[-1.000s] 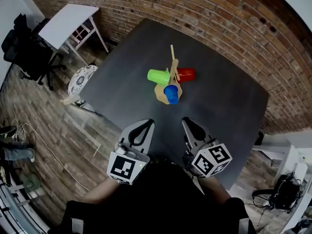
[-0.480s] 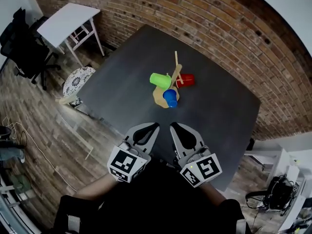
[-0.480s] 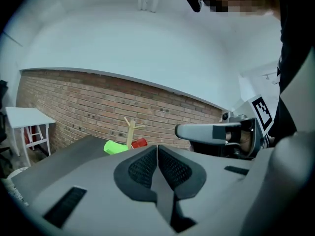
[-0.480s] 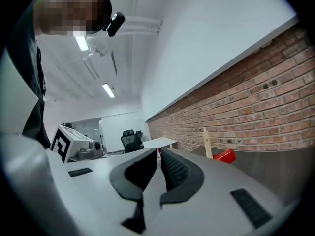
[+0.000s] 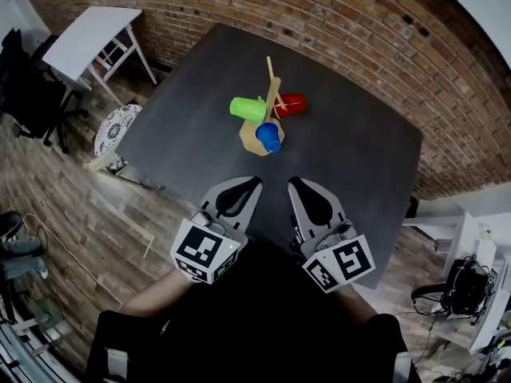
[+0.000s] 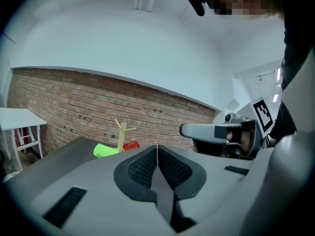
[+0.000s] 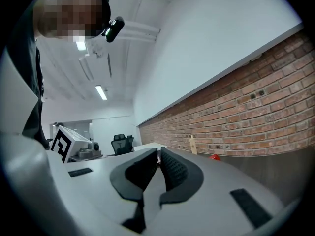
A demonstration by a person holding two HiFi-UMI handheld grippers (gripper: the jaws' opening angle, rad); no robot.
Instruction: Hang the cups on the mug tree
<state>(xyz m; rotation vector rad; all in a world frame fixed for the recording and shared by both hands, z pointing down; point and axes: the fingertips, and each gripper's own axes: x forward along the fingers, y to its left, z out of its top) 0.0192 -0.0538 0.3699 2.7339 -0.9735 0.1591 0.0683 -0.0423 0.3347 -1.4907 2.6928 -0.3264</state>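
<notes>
A wooden mug tree (image 5: 271, 94) stands on the dark table (image 5: 184, 126) with three cups hung on it: a green cup (image 5: 247, 108) on its left, a red cup (image 5: 290, 104) on its right and a blue cup (image 5: 268, 137) toward me. In the left gripper view the mug tree (image 6: 120, 134), green cup (image 6: 105, 150) and red cup (image 6: 131, 145) show far ahead. My left gripper (image 5: 251, 183) and right gripper (image 5: 294, 183) hover side by side over the table's near edge, well short of the tree. Both are shut with nothing between their jaws.
A brick wall (image 5: 359, 38) runs behind the table. On the wooden floor to the left stand a white side table (image 5: 84, 34), a round patterned stool (image 5: 112, 130) and a black office chair (image 5: 28, 94). Bags and white furniture (image 5: 467, 286) sit at the right.
The view has shifted, so the mug tree sits slightly higher and further left. Both grippers stay shut near the table's front edge; the right one has moved slightly away from the left.
</notes>
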